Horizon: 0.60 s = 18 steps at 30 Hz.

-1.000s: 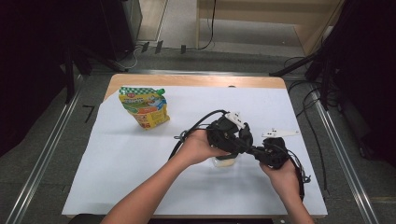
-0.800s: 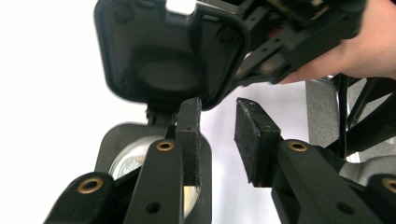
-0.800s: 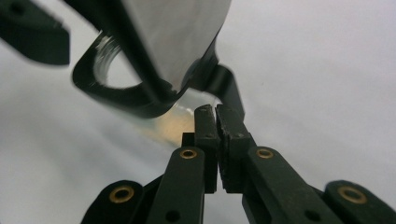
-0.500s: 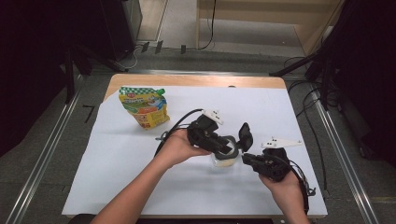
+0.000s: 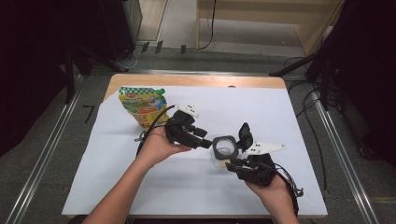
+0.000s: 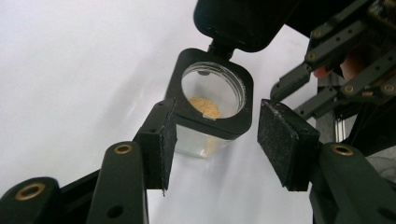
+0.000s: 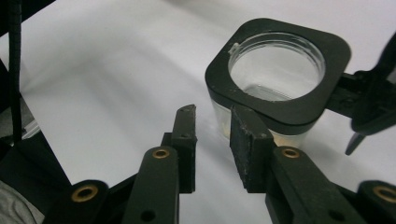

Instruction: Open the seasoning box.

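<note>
Colourful snack pouch (image 5: 142, 106) with green-checked top edge and yellow-orange front, lying on white sheet (image 5: 280, 112) at far left, well apart from centre of work area. White sheet spread over wooden tabletop (image 5: 196, 80); bare wood visible along far edge. Small dark mark (image 5: 231, 87) at far edge of sheet. Metal rails (image 5: 46, 154) running along both sides of table, above grey floor (image 5: 60, 128). Black cables (image 5: 303, 100) trailing on floor at right; one cable (image 5: 212, 23) hanging down beyond table. Light wooden furniture (image 5: 299, 18) at rear right. Dark equipment (image 5: 112, 28) at rear left, details not discernible.
</note>
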Motion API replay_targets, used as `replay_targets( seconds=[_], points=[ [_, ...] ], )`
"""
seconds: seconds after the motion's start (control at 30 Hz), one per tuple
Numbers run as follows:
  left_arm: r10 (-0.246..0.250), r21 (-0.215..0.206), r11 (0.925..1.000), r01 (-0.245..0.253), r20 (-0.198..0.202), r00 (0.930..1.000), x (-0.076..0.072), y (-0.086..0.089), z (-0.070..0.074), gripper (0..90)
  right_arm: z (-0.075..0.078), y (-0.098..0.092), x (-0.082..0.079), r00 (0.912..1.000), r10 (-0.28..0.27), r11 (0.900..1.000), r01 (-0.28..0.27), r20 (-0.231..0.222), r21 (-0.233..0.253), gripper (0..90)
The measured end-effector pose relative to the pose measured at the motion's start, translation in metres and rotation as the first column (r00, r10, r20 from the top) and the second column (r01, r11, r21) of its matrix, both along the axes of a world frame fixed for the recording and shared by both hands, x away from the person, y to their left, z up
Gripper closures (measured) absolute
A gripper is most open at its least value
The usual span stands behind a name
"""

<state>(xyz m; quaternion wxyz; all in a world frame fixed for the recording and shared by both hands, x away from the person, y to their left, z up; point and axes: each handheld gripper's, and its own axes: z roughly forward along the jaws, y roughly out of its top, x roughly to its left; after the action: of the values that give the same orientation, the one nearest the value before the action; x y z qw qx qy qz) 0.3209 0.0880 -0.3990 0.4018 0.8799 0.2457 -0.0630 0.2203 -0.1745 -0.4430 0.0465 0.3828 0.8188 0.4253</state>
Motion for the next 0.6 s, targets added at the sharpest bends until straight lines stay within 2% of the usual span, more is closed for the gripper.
replay_targets(
  seconds=[0.2,0.3,0.37,0.5,0.6],
  points=[
    [0.033,-0.005,0.9994,-0.033,-0.01,0.9994,0.002,0.016,0.003,45.7,-0.001,0.005,0.0,0.9996,0.02,1.0,-0.02,0.021,0.013,65.9],
    [0.04,-0.004,0.9992,-0.04,-0.001,0.9992,0.001,0.024,0.004,45.9,-0.001,0.007,0.0,0.9995,0.031,0.999,-0.031,0.006,0.013,65.3],
    [0.058,0.002,0.9983,-0.058,-0.001,0.9983,0.002,0.031,0.005,45.8,-0.001,0.011,-0.001,0.9992,0.04,0.999,-0.04,0.009,0.006,61.7],
    [0.081,-0.006,0.9967,-0.081,0.008,0.9967,0.003,0.045,0.008,46.1,-0.003,0.02,-0.001,0.9985,0.054,0.998,-0.053,-0.011,0.025,56.8],
    [0.094,-0.012,0.9955,-0.094,0.003,0.9956,0.003,0.053,0.011,46.2,-0.004,0.026,-0.001,0.9969,0.079,0.997,-0.079,0.007,0.013,54.4]
  ],
)
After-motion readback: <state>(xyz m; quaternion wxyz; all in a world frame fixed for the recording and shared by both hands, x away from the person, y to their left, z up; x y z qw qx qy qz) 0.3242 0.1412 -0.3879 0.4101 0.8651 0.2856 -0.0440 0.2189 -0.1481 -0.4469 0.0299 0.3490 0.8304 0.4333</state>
